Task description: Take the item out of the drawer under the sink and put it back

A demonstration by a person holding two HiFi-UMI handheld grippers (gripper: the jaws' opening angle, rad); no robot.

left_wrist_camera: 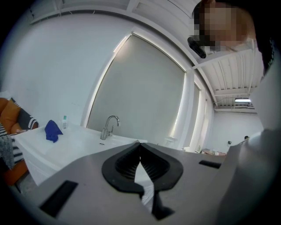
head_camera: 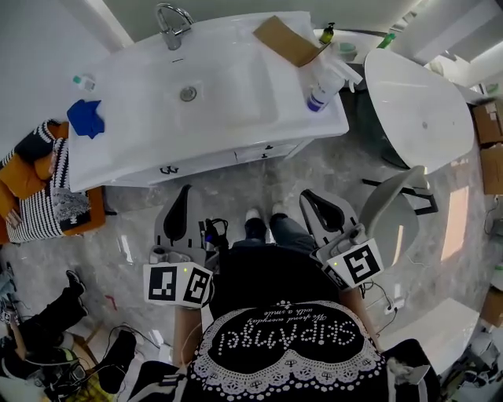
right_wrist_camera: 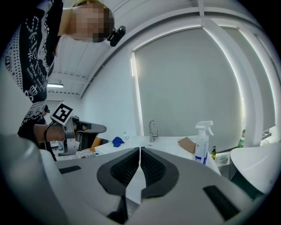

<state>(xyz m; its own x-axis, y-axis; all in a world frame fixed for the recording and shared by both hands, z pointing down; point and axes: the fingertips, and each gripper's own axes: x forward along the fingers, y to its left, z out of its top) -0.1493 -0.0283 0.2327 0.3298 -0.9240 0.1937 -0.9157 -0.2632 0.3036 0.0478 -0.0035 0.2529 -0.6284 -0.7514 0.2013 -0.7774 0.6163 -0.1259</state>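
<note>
The person stands facing the front edge of the white counter (head_camera: 141,149), a tool in each hand, both held out level toward it and well short of touching it; the left tool (head_camera: 183,195) is clenched, its ribbed black pads (left_wrist_camera: 131,162) meeting at the tips with nothing between them; the right tool (head_camera: 310,198) is clenched the same way, pads together and empty

Under the counter's front edge the drawer (head_camera: 263,152) sits shut and flush; the item is out of sight, and neither tool carries it

On the counter, the faucet (head_camera: 173,23) rises at the middle of the back edge, with the basin (head_camera: 188,93) sunk just in front of it; a blue cloth (head_camera: 86,118) lies crumpled near the left edge, and a small bottle (head_camera: 82,81) stands just behind it toward the back left corner; a flat cardboard piece (head_camera: 285,39) rests at the back right corner; a spray bottle (head_camera: 324,82) with a white trigger head stands upright near the right edge, in front of the cardboard

Off the counter's right end, apart from it, is a white bathtub (head_camera: 420,102); off its left end a striped cushion (head_camera: 47,204) lies on an orange seat; the two tools are level with each other, one on either side of the person's feet
</note>
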